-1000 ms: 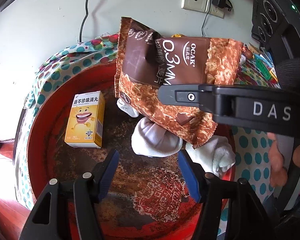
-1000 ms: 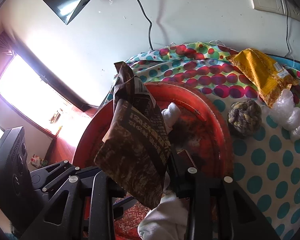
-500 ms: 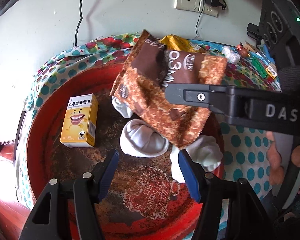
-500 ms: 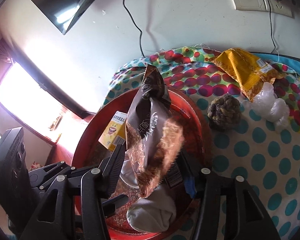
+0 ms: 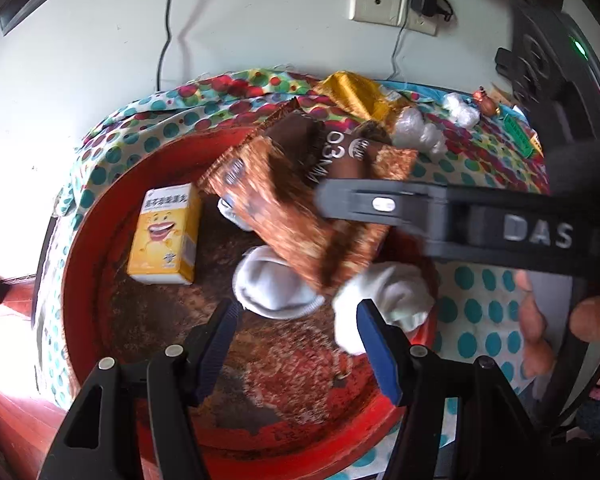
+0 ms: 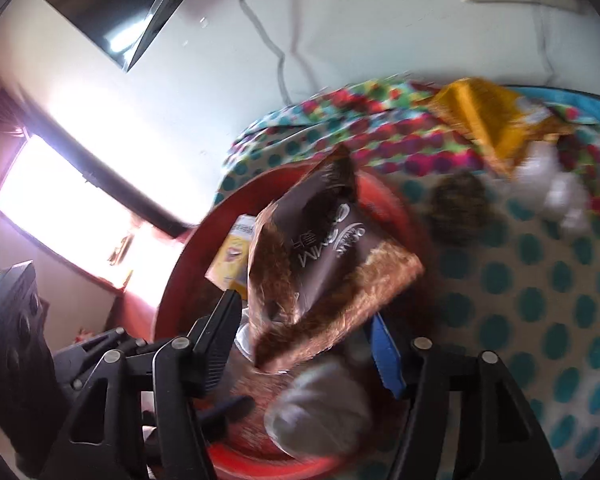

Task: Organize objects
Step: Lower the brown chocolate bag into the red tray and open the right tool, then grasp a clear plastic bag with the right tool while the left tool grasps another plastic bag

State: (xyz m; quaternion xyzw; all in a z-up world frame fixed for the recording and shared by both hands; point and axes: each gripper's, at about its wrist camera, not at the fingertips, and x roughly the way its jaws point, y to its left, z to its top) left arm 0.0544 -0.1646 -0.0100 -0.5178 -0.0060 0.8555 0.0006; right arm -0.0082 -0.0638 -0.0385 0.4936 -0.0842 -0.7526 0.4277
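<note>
A: Right gripper [image 6: 304, 332] opening now, jaws spreading, brown snack bag [image 6: 320, 272] between them but pads no longer seen pressing on it. Blurred, so hard to say whether any edge still touches.

B: Seen from the left side: bag [image 5: 300, 216] tipped over the red tray [image 5: 100, 280], lower corner down toward the white socks [image 5: 276, 284], upper end leaning up and away toward the wall.

A: Long axis of the bag, then?

B: Running diagonally, from close in front of the right fingertips up and away, slightly to their right. Not flat yet, more on the slant.

A: Left gripper [image 5: 296, 332]?

B: Wide apart, nothing between the pads. Hovering above the tray, pointing steeply down, socks just ahead of the fingertips, yellow box [image 5: 164, 236] ahead and to the left.

A: Nearer hand for the bag?

B: Right one, clearly, bag sitting right at its fingertips. Left a bit further back, with the socks in between.

A: Judging by that, release over the tray in progress. Risk: bag ending up propped on the socks rather than lying down.

B: Agreed. Beyond the tray, ahead and right of the right gripper: yellow packet [image 6: 484, 120], dark bundle [image 6: 460, 208], clear plastic wad [image 6: 556, 184], all on the dotted cloth [image 6: 540, 320], probably next.
</note>
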